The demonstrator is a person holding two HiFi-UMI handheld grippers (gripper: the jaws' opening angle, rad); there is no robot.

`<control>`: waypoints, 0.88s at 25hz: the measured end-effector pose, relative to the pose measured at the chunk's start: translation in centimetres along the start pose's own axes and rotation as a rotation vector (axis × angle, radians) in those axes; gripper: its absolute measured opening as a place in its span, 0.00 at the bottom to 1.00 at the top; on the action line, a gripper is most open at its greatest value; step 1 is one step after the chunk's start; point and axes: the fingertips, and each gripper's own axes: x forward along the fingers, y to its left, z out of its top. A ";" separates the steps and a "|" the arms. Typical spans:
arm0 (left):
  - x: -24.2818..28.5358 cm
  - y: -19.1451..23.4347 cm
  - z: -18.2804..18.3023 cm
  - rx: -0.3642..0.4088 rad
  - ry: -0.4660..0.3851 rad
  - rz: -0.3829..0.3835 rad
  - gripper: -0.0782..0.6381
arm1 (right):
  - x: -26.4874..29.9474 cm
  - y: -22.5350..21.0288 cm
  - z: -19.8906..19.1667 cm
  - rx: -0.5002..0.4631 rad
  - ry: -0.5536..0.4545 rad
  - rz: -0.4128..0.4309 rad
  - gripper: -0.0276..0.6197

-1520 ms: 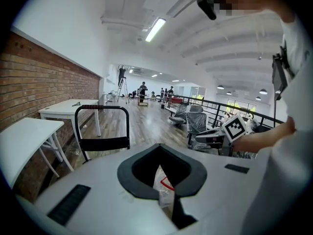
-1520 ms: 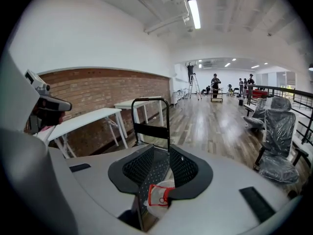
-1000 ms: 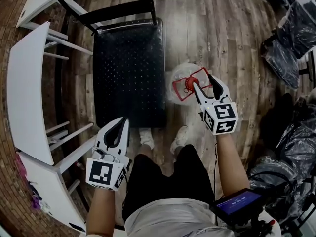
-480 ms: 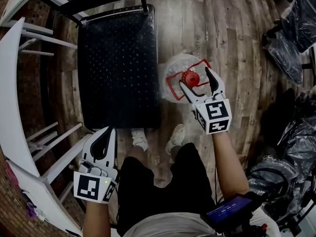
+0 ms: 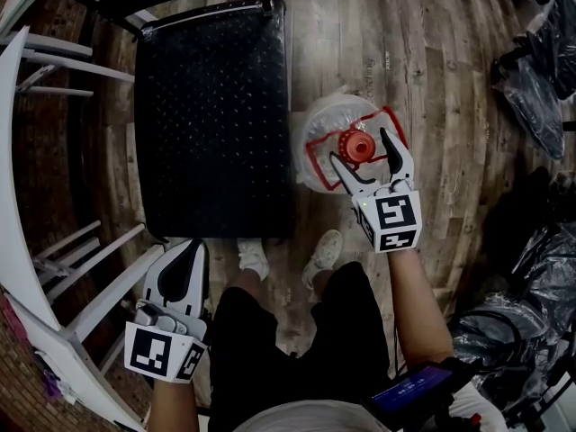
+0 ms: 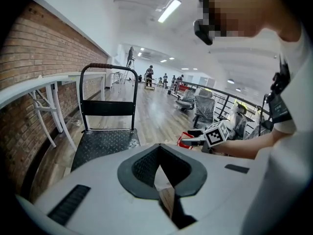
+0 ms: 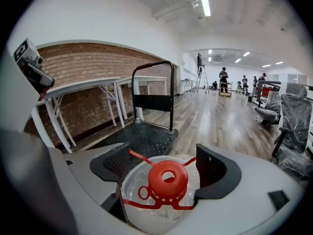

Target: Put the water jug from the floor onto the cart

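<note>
1. Right gripper (image 5: 360, 148): jaws wide, just been opening. The water jug (image 5: 326, 122) stands on the floor, its red cap (image 7: 167, 179) between them, untouched.
2. Left gripper (image 5: 191, 250): jaws together, empty; cart (image 5: 211, 106) ahead.
3. Risk: if pinched by the cap alone, the jug could slip when lifted.

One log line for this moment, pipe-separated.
right gripper: jaws just opening, red cap between them, ungripped | left gripper: shut, empty | water jug: on floor beside cart

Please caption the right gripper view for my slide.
Right claw, just opening, around red cap of the jug, not gripping; cart behind.
</note>
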 end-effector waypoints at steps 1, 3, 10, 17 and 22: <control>0.1 0.1 -0.2 -0.001 0.002 0.002 0.11 | 0.3 -0.1 -0.4 0.000 0.005 0.000 0.66; 0.2 0.2 -0.7 -0.004 0.007 0.004 0.11 | 0.7 -0.3 -1.2 0.004 0.016 -0.001 0.66; 0.7 1.2 -2.0 -0.011 0.023 0.025 0.11 | 2.7 -1.1 -3.6 0.007 0.042 -0.022 0.66; 1.3 1.8 -2.7 -0.025 0.043 0.035 0.11 | 3.6 -1.4 -4.8 0.032 0.053 -0.025 0.66; 1.7 1.4 -3.1 -0.022 0.054 0.029 0.11 | 3.8 -1.7 -5.2 0.034 0.056 -0.048 0.66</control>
